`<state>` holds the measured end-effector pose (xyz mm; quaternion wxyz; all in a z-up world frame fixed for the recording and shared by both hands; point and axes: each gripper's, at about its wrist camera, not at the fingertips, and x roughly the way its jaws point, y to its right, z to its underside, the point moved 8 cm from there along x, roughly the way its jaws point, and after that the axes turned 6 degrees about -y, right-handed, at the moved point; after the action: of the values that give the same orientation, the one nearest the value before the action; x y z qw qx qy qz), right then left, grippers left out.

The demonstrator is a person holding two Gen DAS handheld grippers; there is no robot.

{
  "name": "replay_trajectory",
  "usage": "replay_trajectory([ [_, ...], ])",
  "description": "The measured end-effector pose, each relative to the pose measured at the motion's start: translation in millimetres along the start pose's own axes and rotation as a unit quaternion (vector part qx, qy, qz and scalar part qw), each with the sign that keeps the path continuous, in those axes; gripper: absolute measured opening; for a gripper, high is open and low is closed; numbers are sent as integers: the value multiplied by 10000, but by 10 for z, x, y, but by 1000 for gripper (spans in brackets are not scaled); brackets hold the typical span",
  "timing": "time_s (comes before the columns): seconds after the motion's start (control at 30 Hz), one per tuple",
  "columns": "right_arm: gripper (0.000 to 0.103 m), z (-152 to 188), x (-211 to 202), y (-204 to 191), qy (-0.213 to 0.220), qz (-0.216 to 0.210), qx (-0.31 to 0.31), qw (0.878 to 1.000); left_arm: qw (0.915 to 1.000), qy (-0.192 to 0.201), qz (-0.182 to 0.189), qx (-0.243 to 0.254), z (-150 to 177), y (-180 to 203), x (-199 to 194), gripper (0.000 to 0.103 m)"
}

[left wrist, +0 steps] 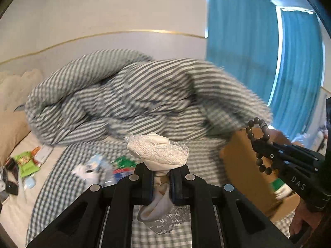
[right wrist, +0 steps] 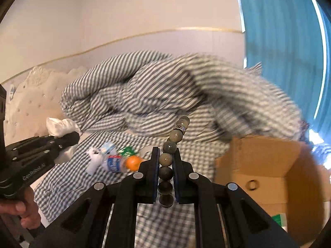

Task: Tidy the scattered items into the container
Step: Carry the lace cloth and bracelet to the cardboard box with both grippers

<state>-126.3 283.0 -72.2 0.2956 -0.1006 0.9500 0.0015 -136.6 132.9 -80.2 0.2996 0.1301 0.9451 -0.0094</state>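
My left gripper (left wrist: 161,175) is shut on a white lace sock (left wrist: 159,152), which bunches above the jaws and hangs below them. It also shows in the right wrist view (right wrist: 70,138), at the left, with the sock (right wrist: 60,127) at its tip. My right gripper (right wrist: 166,161) is shut on a bracelet of grey-green beads (right wrist: 171,146), held above the bed. In the left wrist view the right gripper (left wrist: 262,146) holds the bracelet (left wrist: 258,136) beside the open cardboard box (left wrist: 246,165). The box (right wrist: 264,165) stands at the right on the bed.
A crumpled striped duvet (right wrist: 165,95) lies behind. On the checked sheet (right wrist: 82,175) lie a water bottle (right wrist: 113,165), an orange (right wrist: 133,162), a white toy (right wrist: 94,161) and green packets (left wrist: 26,163). A blue curtain (left wrist: 248,51) hangs at the right.
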Motion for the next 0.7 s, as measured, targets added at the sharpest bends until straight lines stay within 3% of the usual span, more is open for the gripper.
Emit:
replay_trajectory([
  [0.17,11,48,-465,602,136,692,28,9975,9982,134,498,298,-179,740,-26,12],
  [0.4,11,380,-729,1452,-59,1367,461,9895,9919,100,1122,592,-278,1620,53,12],
  [0.7,11,644,-669,1795,-279,1386,712,9874,9885,-21,1293,787,-235,2060,165,12],
])
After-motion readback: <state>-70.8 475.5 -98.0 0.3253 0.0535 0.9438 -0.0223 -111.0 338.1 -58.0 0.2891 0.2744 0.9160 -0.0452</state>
